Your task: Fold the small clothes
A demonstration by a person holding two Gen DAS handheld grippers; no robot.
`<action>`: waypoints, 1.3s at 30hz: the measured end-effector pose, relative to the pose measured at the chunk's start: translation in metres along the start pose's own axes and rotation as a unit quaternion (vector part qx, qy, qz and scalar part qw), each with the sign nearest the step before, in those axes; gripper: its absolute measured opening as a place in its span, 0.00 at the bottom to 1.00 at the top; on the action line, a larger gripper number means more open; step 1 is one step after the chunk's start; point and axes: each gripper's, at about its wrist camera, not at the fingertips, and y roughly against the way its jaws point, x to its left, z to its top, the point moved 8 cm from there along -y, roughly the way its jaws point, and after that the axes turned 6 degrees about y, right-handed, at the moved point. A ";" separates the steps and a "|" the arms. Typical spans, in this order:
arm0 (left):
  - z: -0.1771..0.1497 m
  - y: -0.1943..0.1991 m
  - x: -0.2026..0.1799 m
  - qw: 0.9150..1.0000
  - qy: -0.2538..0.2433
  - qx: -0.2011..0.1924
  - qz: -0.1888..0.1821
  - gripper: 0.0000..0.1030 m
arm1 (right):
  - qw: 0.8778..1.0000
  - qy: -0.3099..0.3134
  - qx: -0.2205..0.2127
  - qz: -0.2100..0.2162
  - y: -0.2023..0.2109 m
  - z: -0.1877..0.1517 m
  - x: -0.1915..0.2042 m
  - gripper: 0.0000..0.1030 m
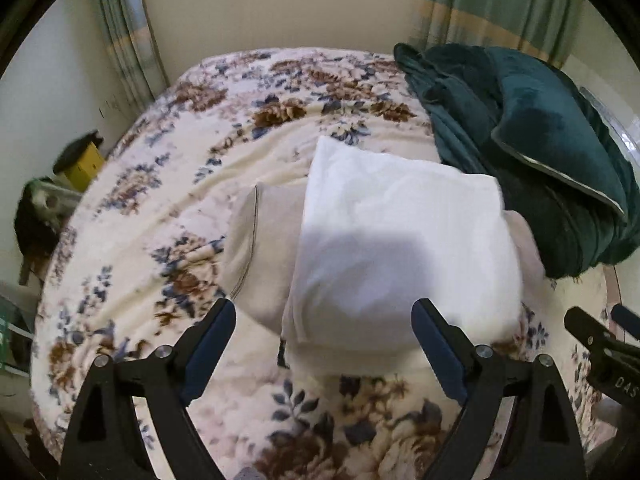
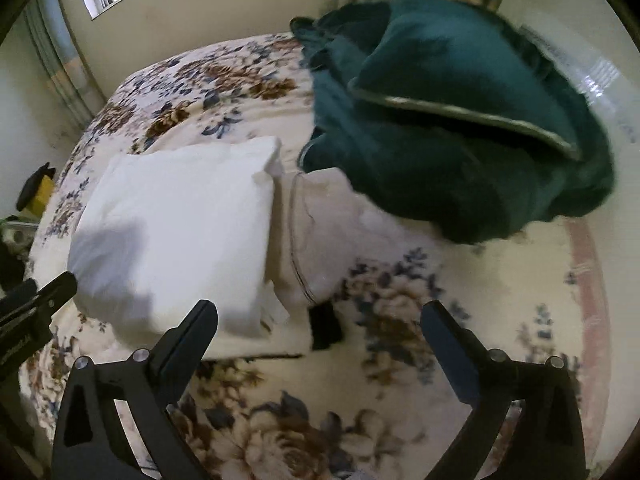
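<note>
A folded white garment [image 1: 400, 240] lies on top of a cream-beige garment [image 1: 260, 248] on the floral bed cover. My left gripper [image 1: 324, 320] is open and empty, its jaws wide just in front of the white garment's near edge. My right gripper [image 2: 320, 320] is open and empty, just right of the white garment [image 2: 176, 232] and in front of the beige garment [image 2: 320, 240]. A small black tag [image 2: 326, 326] sticks out below the beige cloth. The right gripper's tip shows in the left wrist view [image 1: 600, 344].
A heaped dark green blanket and pillow [image 1: 540, 160] fill the bed's right side, also in the right wrist view [image 2: 460, 120]. The floral bed cover [image 1: 180, 140] spreads left and far. A yellow box [image 1: 82, 164] sits off the bed's left edge. Window and curtains stand behind.
</note>
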 end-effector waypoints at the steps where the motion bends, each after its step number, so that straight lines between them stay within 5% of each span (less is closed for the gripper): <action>1: -0.003 0.013 -0.002 1.000 -0.002 -0.004 0.000 0.87 | 1.000 0.000 -0.006 -0.008 0.013 -0.004 -0.002 1.00; 10: -0.023 0.129 -0.014 0.999 -0.011 -0.035 -0.020 0.87 | 0.997 0.007 -0.056 -0.045 0.150 -0.030 -0.020 1.00; 23: -0.068 0.298 -0.015 0.995 -0.019 -0.091 -0.041 0.87 | 0.989 0.016 -0.139 -0.043 0.364 -0.096 -0.034 1.00; 33: -0.095 0.376 -0.006 0.991 -0.012 -0.126 -0.046 0.87 | 0.978 0.036 -0.199 -0.042 0.492 -0.141 -0.029 1.00; 39: -0.107 0.399 -0.007 0.989 -0.018 -0.140 -0.046 0.87 | 0.976 0.033 -0.213 -0.039 0.526 -0.157 -0.033 1.00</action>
